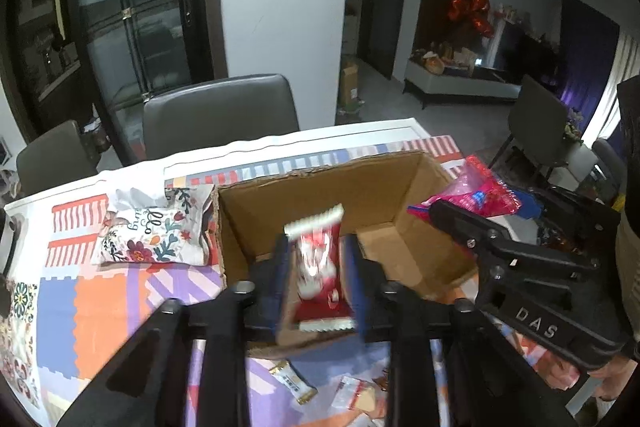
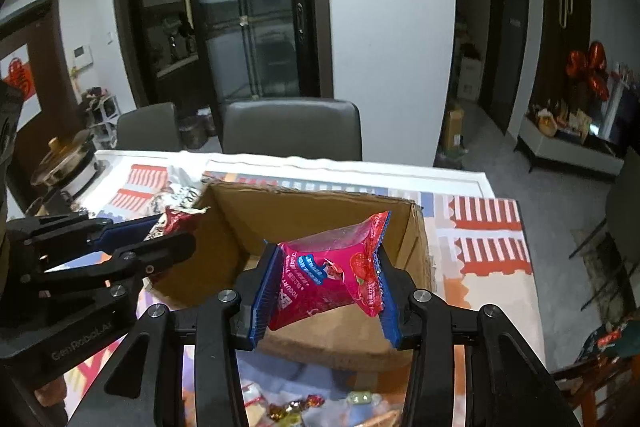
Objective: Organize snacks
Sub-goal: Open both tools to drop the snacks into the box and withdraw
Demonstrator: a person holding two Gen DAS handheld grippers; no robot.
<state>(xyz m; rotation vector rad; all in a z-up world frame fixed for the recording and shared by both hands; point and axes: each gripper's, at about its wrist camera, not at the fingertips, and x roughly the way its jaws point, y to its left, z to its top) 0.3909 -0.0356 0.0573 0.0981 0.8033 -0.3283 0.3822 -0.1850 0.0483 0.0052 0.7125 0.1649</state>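
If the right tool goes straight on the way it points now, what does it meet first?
Probably the inside of the cardboard box: the right tool, with the pink snack packet between its fingers, points down into the open top. Depth is unclear.

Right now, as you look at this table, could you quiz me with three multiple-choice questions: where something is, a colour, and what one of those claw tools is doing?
1. Where does the floral packet lie?
A) inside the cardboard box
B) on the patterned cloth beside the box
C) on the floor

2. What colour is the snack packet in the right gripper?
A) green
B) pink
C) yellow

3. How do the right gripper's jaws stand?
A) wide open, empty
B) closed on nothing
C) clamped on the snack packet

Answers:
1 B, it rests on the cloth just outside the box wall.
2 B, its wrapper is bright pink with strawberries.
3 C, both blue pads press its sides.
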